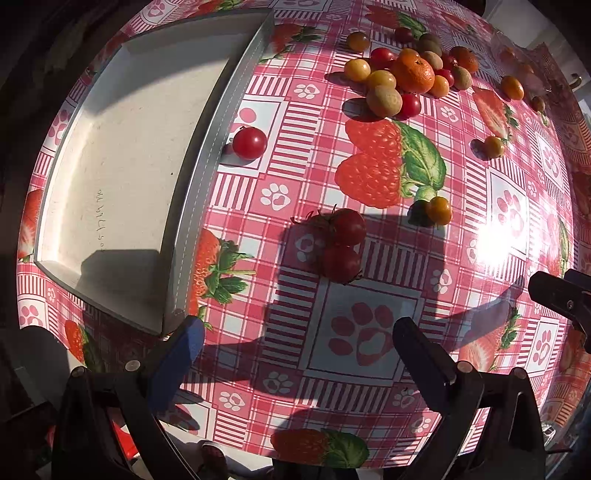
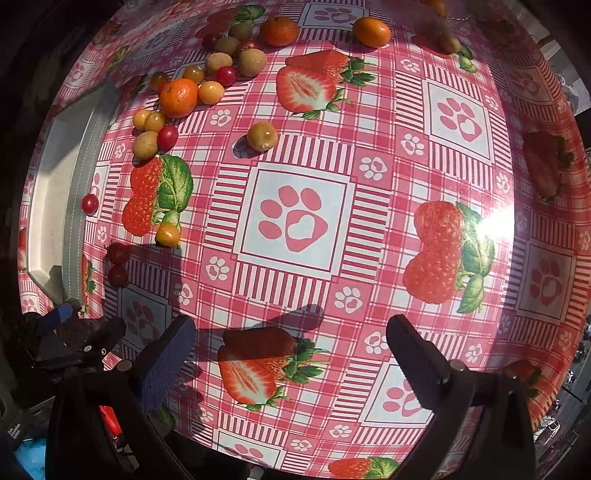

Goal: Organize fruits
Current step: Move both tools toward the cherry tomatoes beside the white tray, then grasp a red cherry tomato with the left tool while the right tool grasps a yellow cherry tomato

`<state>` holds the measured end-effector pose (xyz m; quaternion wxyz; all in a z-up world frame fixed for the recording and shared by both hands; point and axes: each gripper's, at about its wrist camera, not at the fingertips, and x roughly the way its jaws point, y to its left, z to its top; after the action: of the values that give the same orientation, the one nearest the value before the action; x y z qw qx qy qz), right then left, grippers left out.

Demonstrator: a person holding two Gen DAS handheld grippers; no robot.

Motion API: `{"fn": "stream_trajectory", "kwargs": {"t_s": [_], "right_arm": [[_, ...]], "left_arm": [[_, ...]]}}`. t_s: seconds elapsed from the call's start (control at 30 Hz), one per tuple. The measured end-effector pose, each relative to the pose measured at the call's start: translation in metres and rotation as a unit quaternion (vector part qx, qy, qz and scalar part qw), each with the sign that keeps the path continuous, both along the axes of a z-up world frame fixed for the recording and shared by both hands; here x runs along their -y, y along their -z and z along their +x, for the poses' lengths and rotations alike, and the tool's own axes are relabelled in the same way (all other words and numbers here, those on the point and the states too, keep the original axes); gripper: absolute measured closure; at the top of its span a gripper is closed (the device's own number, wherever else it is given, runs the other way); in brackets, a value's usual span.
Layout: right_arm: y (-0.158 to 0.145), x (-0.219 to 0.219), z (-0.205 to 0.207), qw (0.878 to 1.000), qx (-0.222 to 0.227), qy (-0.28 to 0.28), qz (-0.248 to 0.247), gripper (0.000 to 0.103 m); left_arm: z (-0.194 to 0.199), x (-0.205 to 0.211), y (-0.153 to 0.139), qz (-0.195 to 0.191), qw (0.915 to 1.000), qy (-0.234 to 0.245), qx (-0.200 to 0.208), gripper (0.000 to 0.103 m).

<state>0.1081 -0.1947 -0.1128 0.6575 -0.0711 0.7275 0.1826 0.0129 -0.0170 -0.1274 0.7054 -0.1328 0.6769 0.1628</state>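
Observation:
A white tray (image 1: 122,177) lies empty on the left of the table. A pile of fruit sits at the far side, around an orange mandarin (image 1: 413,71) with cherry tomatoes and brownish round fruits. Two dark red tomatoes (image 1: 341,243) lie in shadow just ahead of my open, empty left gripper (image 1: 295,332). A lone red tomato (image 1: 249,143) rests beside the tray's edge. A yellow-orange tomato (image 1: 438,210) lies to the right. My right gripper (image 2: 291,338) is open and empty over bare cloth; the pile (image 2: 178,98) and tray (image 2: 51,192) are far to its left.
The table wears a glossy pink checked cloth (image 2: 369,258) with strawberry and paw prints and a strong sun glare. A lone brownish fruit (image 2: 262,136) sits mid-table. More oranges (image 2: 372,32) lie at the far edge. The right gripper's tip (image 1: 561,295) shows in the left view.

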Motion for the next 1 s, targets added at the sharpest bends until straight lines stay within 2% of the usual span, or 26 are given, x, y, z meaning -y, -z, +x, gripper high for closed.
{"fn": "stream_trajectory", "kwargs": {"t_s": [0.17,0.4,0.57,0.67,0.77,0.83,0.9,0.93,1.0], "right_arm": [[0.009,-0.008,0.04,1.0,0.016,-0.004,-0.011,0.0],[0.024,-0.037,0.093,0.998,0.051,-0.026,-0.008,0.0],[0.031,-0.066,0.137,0.996,0.08,-0.047,-0.015,0.0],[0.034,-0.082,0.149,0.994,0.088,-0.06,-0.011,0.007],[0.039,-0.1,0.133,0.992,0.103,-0.077,0.004,0.01],[0.039,-0.113,0.138,0.989,0.117,-0.087,-0.001,0.018],[0.04,-0.123,0.144,0.987,0.128,-0.094,-0.006,0.024],[0.04,-0.128,0.147,0.986,0.132,-0.096,-0.007,0.027],[0.039,-0.129,0.151,0.985,0.14,-0.102,-0.004,0.036]], "left_arm": [[0.013,0.004,0.014,0.028,0.9995,-0.007,0.007,0.0],[0.028,-0.004,0.039,0.04,0.9985,-0.032,0.017,0.0],[0.027,-0.007,0.047,0.034,0.9979,-0.041,0.037,0.0],[0.029,-0.005,0.05,0.034,0.9976,-0.041,0.043,0.001],[0.032,-0.003,0.049,0.023,0.9975,-0.04,0.053,0.011],[0.026,0.005,0.037,0.025,0.9975,-0.034,0.056,0.017],[0.03,0.01,0.035,0.02,0.9974,-0.026,0.064,0.034],[0.032,0.012,0.034,0.018,0.9975,-0.021,0.066,0.039],[0.037,0.017,0.033,0.015,0.9975,-0.014,0.068,0.06]]}}
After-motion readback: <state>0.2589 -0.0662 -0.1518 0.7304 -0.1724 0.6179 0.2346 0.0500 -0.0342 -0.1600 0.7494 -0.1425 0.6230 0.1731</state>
